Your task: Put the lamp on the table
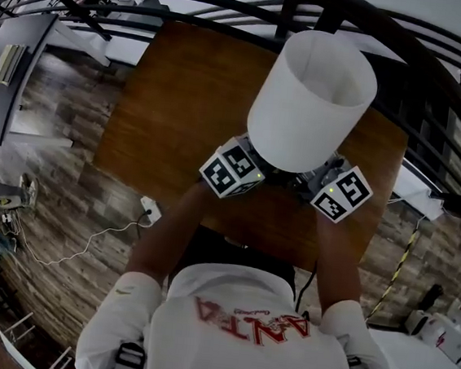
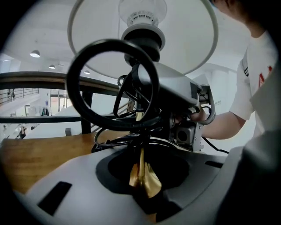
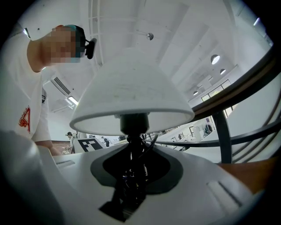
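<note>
Currently holding the lamp (image 1: 313, 98) in the air over the wooden counter (image 1: 173, 108), white shade (image 3: 131, 96) uppermost, above the counter's 1 o'clock part in the head view. Gripping it from two sides: left tool (image 2: 142, 180) clenched on the brass stem (image 2: 140, 171), right tool (image 3: 131, 189) clenched on the dark stem and wiring just under the shade. Cannot see the base in any view, so probably lowering blind behind that shade.

Risk of a tilted landing and a topple from lowering one tool faster than the other, with so much bulk above the grip. Risk, too, of twisting or slipping on such a thin stem. Also worth watching the black cord (image 2: 109, 83), looped loose at 11 o'clock of the left tool: could snag a jaw or end up trapped under the base. Close to the dark railing (image 2: 35, 80) beyond the counter's 12 o'clock edge as well; could knock the shade against it.
</note>
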